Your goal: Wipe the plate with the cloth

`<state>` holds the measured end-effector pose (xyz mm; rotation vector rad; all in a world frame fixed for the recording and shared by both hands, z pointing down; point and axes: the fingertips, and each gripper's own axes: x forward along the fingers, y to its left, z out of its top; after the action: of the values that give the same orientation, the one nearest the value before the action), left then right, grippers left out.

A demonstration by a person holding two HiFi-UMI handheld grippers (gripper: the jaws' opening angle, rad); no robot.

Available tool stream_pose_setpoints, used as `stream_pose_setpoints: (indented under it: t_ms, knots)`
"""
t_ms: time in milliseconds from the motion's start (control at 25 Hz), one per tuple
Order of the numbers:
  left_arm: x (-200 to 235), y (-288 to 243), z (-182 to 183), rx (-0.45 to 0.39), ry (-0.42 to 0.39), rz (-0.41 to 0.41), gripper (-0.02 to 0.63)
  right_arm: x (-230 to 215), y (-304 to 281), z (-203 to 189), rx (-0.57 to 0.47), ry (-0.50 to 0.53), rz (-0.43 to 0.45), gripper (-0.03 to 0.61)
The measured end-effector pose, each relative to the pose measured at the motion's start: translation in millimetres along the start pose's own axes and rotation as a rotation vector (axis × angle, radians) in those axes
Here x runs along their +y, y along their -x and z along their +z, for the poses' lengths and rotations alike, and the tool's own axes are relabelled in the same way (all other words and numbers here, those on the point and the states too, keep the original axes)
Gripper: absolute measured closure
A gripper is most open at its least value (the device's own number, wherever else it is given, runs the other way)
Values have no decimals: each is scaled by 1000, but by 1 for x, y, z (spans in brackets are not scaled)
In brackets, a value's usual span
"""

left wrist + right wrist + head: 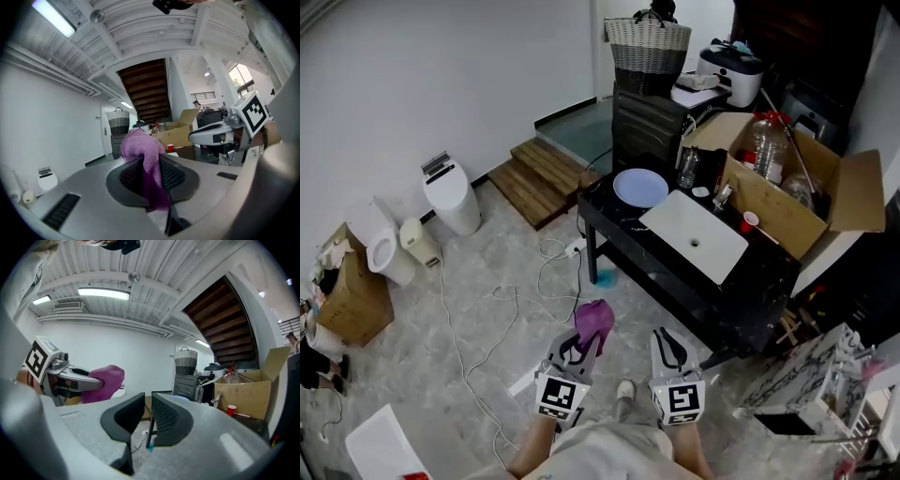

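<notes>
Purple cloth [595,319], bunched, clamped lengthwise in left gripper [578,349], bulk projecting past jaw tips toward plate [640,187]; right gripper [668,345] closed, empty.

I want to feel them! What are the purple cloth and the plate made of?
The cloth looks like soft, fuzzy microfibre or terry: matte with a nubbly weave. The plate looks smooth and pale, maybe glazed ceramic or plastic; too far to tell.
</notes>
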<state>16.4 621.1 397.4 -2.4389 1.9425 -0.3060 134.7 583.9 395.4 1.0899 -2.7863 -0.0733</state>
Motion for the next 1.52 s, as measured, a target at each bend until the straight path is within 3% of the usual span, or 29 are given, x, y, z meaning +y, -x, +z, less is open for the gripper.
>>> stream_pose_setpoints:
  t_ms: [720, 1000, 1520]
  knots:
    - [14, -135, 18, 45, -14, 80, 555, -121, -92, 2, 3, -15, 72, 541]
    - [18, -162, 17, 62, -10, 101, 554, -138, -115, -5, 8, -33, 107, 541]
    - [45, -205, 18, 54, -14, 92, 554, -156, -160, -6, 16, -40, 94, 541]
